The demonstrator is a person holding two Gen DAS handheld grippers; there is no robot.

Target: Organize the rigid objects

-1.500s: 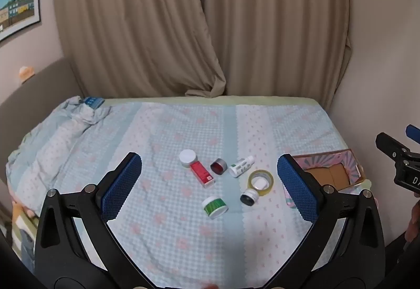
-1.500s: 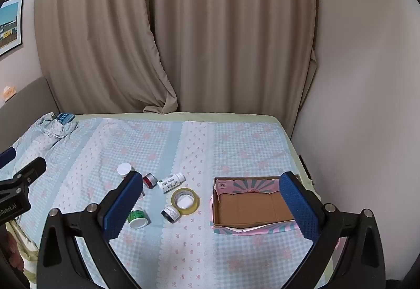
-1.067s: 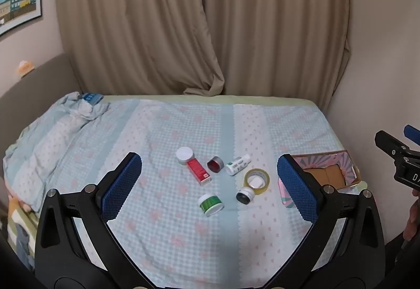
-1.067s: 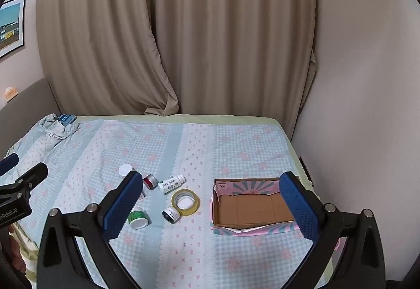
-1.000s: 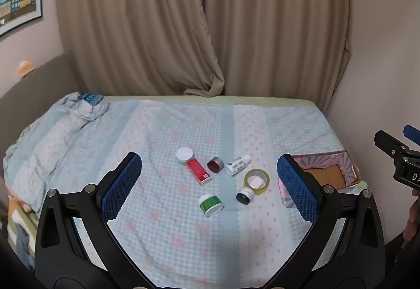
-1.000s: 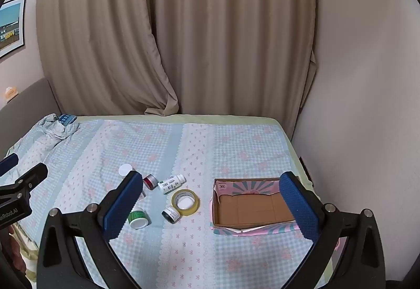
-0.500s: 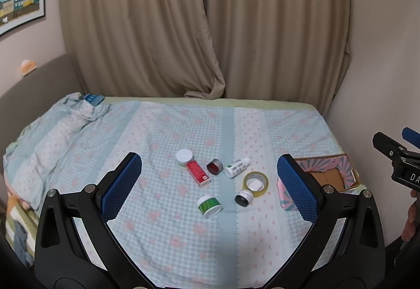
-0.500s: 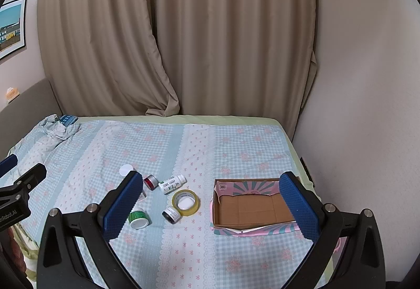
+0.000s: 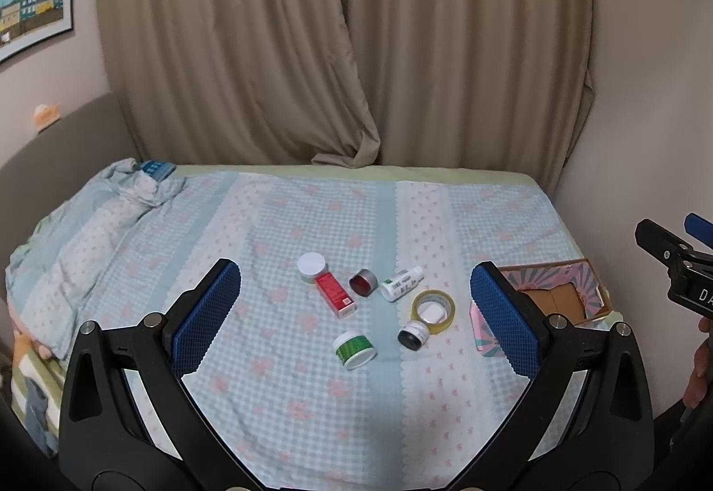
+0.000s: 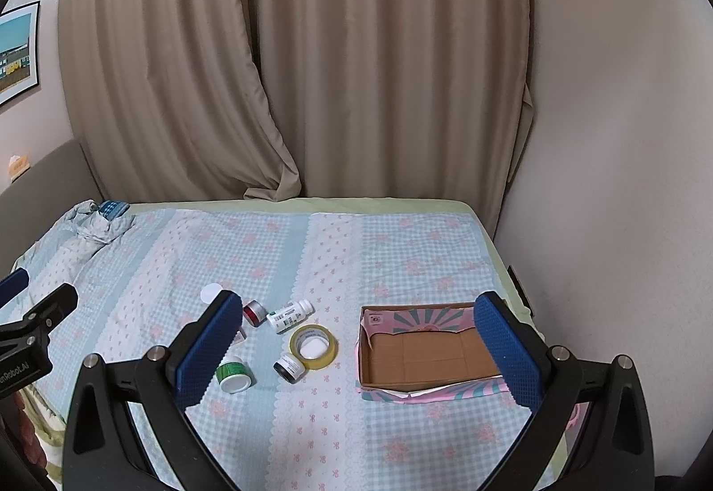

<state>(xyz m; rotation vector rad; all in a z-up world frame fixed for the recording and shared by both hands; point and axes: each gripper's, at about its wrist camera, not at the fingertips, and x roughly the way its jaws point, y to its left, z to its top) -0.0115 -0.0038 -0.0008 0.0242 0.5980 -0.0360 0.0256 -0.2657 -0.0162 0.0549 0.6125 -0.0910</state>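
Both my left gripper (image 9: 356,317) and right gripper (image 10: 358,339) hang wide open and empty above the bed, since the small containers (image 9: 356,350) lie clustered just beside the cardboard box (image 10: 428,357), awaiting sorting.

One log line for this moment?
left: open, empty | right: open, empty | box: empty | six items, tape loose on bed

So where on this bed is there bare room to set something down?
The brown floor of the pink cardboard box is bare. The checked bedsheet lies open between the small items and the beige curtains, and in front of the green-labelled jar. It is crowded around the yellow tape roll, white bottle and red carton.
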